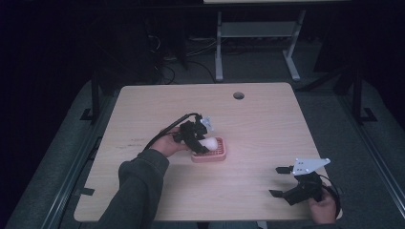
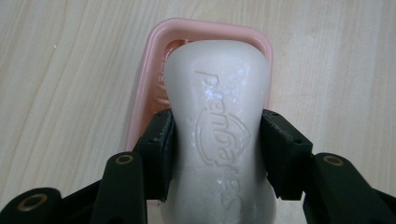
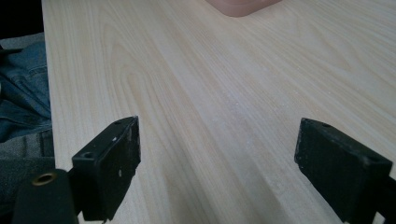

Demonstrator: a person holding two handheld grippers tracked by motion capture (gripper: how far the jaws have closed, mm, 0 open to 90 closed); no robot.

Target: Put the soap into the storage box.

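A white, waisted bar of soap with embossed lettering (image 2: 219, 135) is clamped between the jaws of the left gripper (image 2: 217, 144), the two black pads (image 2: 161, 149) being pressed against its narrow middle, one on each side. Directly beyond and beneath the held bar lies a pink rectangular plastic soap dish with a ribbed floor (image 2: 140, 98), over which the far end of the bar is poised; whether the bar already rests on the ribs cannot be told. In the high view the left gripper (image 1: 200, 142) is seen at the near-left edge of the dish (image 1: 219, 156), with the soap (image 1: 209, 143) projecting from it across the tray. The bar is judged to be stiff and fairly dense for its size, with a smooth, waxy surface that may slip if it is squeezed near its rounded ends; the pinched waist, where it is taken now, is judged the best place to hold it, since the flaring ends would resist sliding either way. Hard pressure would probably dent or mark it rather than break it. The right gripper (image 3: 217, 163) is held with its jaws wide apart and nothing between them, low over the pale wooden table (image 3: 196, 93), well apart from the dish.
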